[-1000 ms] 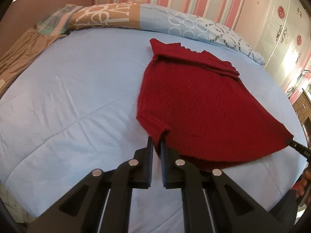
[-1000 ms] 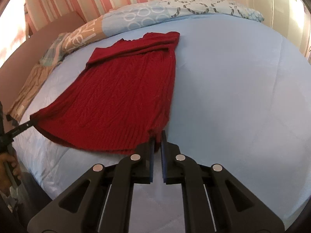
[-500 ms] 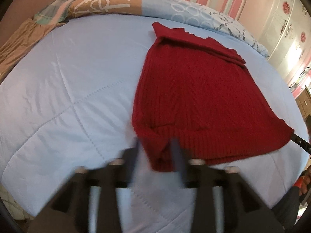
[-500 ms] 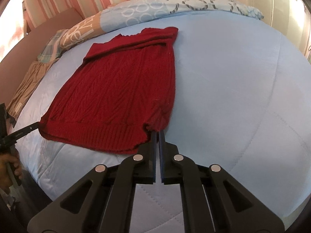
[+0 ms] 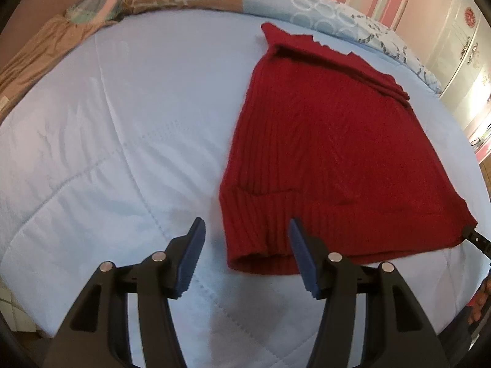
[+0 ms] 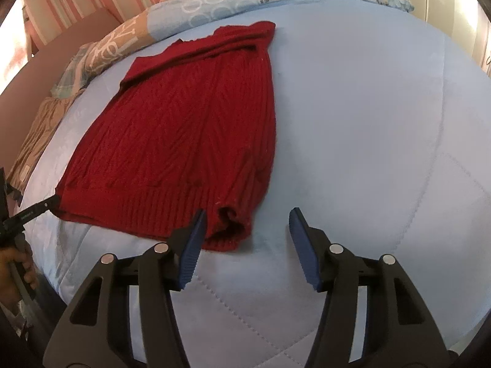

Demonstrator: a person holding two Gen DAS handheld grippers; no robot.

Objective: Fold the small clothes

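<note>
Both grippers' jaws are opening, pads clear of fabric. The left gripper (image 5: 245, 253) straddles one hem corner of a red knitted sweater (image 5: 322, 141); the right gripper (image 6: 245, 245) frames the other corner. The sweater lies flat on a pale blue quilt (image 5: 107, 153). Likely the hem was just laid down; next, a fresh grip for folding.

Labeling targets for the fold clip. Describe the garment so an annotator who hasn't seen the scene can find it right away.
Start from the bed's pale blue quilt, which fills most of both wrist views. The dark red knit sweater lies flat on it, ribbed hem nearest the cameras, far end by the patterned pillows. It is the only red item and the only loose garment on the quilt.
</note>
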